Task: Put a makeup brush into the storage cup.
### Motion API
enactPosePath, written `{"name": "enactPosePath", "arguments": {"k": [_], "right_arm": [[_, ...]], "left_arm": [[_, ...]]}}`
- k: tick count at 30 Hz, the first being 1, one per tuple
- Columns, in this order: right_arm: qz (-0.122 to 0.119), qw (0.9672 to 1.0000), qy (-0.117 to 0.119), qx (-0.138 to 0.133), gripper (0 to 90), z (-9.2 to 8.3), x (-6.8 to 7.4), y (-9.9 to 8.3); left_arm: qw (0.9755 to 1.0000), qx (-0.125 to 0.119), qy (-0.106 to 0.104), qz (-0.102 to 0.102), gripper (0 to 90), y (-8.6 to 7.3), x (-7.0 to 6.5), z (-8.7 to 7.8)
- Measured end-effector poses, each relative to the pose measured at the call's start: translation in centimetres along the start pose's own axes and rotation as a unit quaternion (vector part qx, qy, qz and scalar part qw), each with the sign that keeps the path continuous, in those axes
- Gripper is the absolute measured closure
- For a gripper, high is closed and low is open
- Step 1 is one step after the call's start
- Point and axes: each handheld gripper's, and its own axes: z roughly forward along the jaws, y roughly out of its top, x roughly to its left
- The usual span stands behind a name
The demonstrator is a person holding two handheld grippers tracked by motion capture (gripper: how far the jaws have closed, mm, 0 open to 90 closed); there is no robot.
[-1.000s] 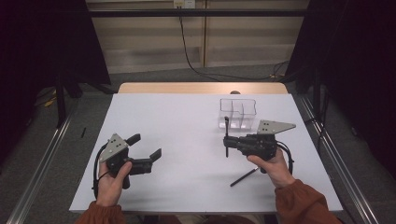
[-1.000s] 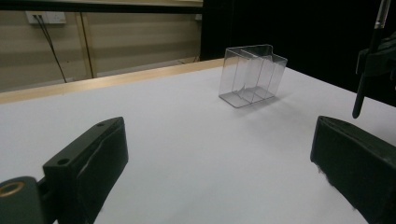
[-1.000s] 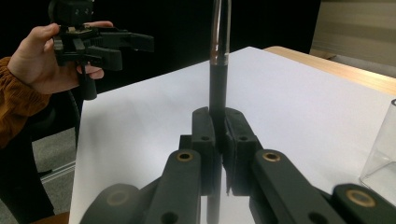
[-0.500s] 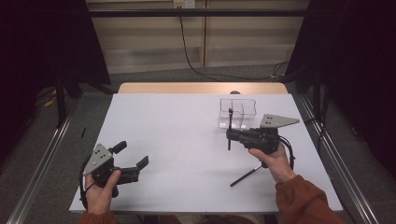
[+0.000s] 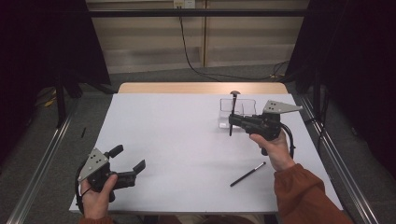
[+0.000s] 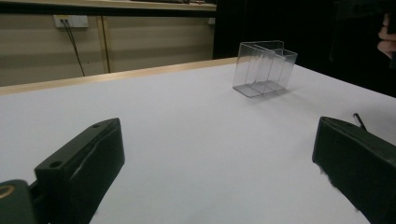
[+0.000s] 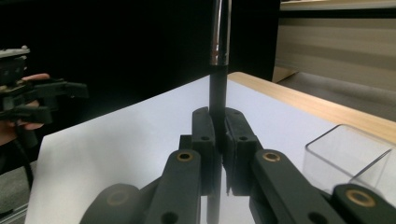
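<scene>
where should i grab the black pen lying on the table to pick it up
Grip the pen around mid-barrel, coming straight down from above, jaws set across its width. It lies flat and slanted on the bare white table, with free space on both long sides. The open left tool is free.

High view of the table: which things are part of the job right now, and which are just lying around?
In the job:
- slim black pen, upright in the right gripper
- clear plastic divided box
- second black pen, flat on the table

Lying about:
- black wall cable
- left gripper, open, idle
</scene>
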Motion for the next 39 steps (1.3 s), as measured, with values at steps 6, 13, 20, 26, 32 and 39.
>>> {"name": "enactPosePath", "arguments": {"k": [6,13,20,26,32,39], "right_arm": [[-0.005,0.9999,-0.011,-0.008,84.1,0.3,-0.9,1.3],[-0.013,0.9996,-0.023,-0.013,84.1,0.6,-1.8,2.9],[-0.014,0.9992,-0.032,-0.021,84.1,1.3,-2.6,4.0],[-0.002,0.9988,-0.041,-0.027,84.1,2.4,-3.3,4.0],[-0.001,0.9977,-0.060,-0.031,84.1,3.1,-4.2,4.3],[0.000,0.9960,-0.085,-0.026,84.1,3.8,-5.2,4.3]], "left_arm": [[1.0000,0.006,-0.003,0.007,2.3,-0.1,-0.1,0.2],[0.9999,0.005,-0.002,0.010,2.3,-0.1,-0.2,0.2],[0.9999,0.008,-0.006,0.014,2.3,-0.1,-0.4,0.4],[0.9998,0.008,-0.005,0.019,2.3,-0.1,-0.5,0.3],[0.9996,0.012,-0.012,0.023,2.3,-0.2,-0.6,0.5],[0.9996,0.014,-0.012,0.021,2.3,-0.3,-0.6,0.6]]}}
